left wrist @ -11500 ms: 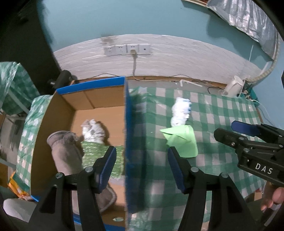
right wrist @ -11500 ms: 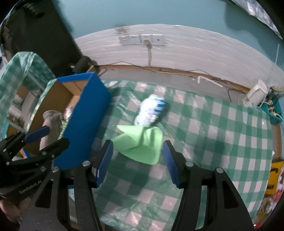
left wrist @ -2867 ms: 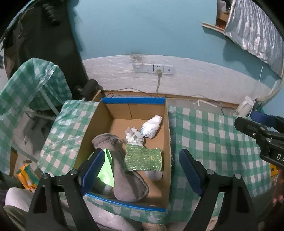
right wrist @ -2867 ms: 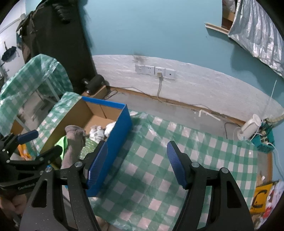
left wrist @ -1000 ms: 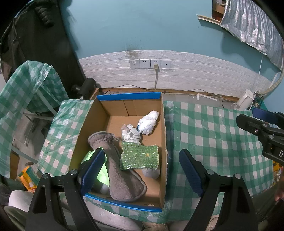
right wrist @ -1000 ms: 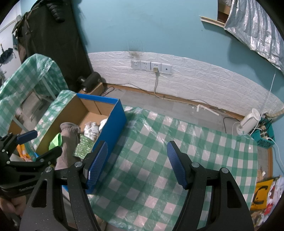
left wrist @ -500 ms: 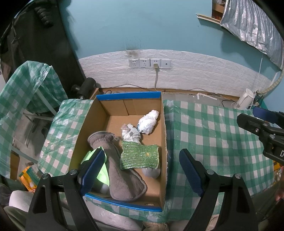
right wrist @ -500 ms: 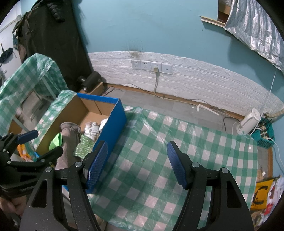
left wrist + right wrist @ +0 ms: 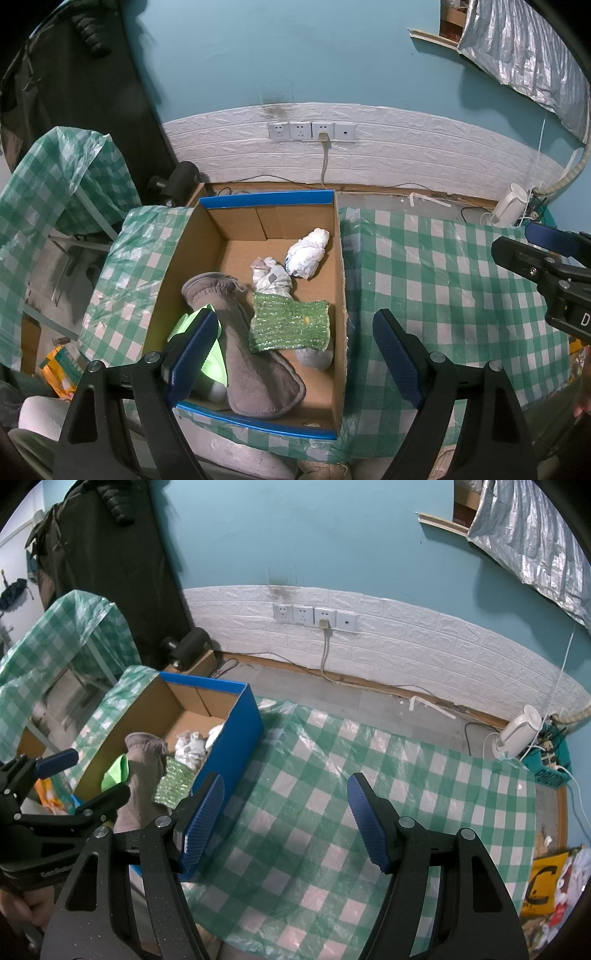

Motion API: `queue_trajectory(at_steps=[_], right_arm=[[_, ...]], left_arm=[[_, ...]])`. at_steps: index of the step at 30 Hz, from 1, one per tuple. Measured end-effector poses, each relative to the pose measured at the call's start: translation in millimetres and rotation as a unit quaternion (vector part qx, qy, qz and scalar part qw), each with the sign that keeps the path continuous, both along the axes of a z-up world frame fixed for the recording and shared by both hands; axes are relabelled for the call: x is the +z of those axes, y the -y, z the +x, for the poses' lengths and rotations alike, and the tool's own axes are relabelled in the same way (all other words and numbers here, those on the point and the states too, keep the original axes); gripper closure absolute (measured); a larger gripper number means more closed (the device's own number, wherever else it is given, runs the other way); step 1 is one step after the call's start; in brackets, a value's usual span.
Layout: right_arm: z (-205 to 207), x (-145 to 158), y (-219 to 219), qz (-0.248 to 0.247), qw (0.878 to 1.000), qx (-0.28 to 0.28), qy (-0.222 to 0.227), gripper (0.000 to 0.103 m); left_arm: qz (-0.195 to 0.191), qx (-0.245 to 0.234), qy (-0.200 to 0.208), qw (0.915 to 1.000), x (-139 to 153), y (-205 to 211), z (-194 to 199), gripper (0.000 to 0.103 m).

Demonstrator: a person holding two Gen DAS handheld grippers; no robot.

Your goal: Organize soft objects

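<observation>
Now both empty: left gripper (image 9: 291, 354) held high over the box, jaws spread wide, nothing between the blue pads (image 9: 192, 349). Right gripper (image 9: 284, 818) the same, jaws wide apart, up over the checked tablecloth (image 9: 406, 775) with nothing pinched. Under the left one, the cardboard box (image 9: 341, 280) with the blue rim, sitting on the left part of the table. Inside it, all the soft things, close together: a gray sock (image 9: 240, 339) lying long down the middle, a bright green cloth (image 9: 216, 365) tucked against its left side, a sparkly green sponge cloth (image 9: 290, 325) resting on top toward the right, a crumpled white bundle (image 9: 269, 278) just behind it, and a white roll with blue marks (image 9: 308, 253) near the back right corner. Something pale peeking out from under the sponge cloth too, too hidden to name. Out on the tablecloth, to the right of the box, no soft thing left to see in either view. Looks like the job is done, or very nearly. Maybe only a last look around, or some tidying inside the box, since the things lie in a bit of a heap. Farther out, a white kettle (image 9: 517, 731) on the floor by the wall.
</observation>
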State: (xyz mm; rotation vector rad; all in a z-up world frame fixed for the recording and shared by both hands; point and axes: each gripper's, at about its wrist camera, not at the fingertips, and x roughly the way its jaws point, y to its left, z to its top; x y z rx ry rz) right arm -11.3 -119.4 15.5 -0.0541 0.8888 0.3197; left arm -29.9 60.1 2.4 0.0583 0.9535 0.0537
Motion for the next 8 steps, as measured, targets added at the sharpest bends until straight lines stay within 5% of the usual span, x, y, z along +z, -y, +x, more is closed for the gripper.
queue_trajectory(at_steps=[8], right_arm=[[0.3,0.2,-0.1,0.000,1.000,0.000,0.000,0.034]], left_arm=[[0.001,0.000,-0.004,1.0000,-1.1,-0.2,-0.1,0.016]])
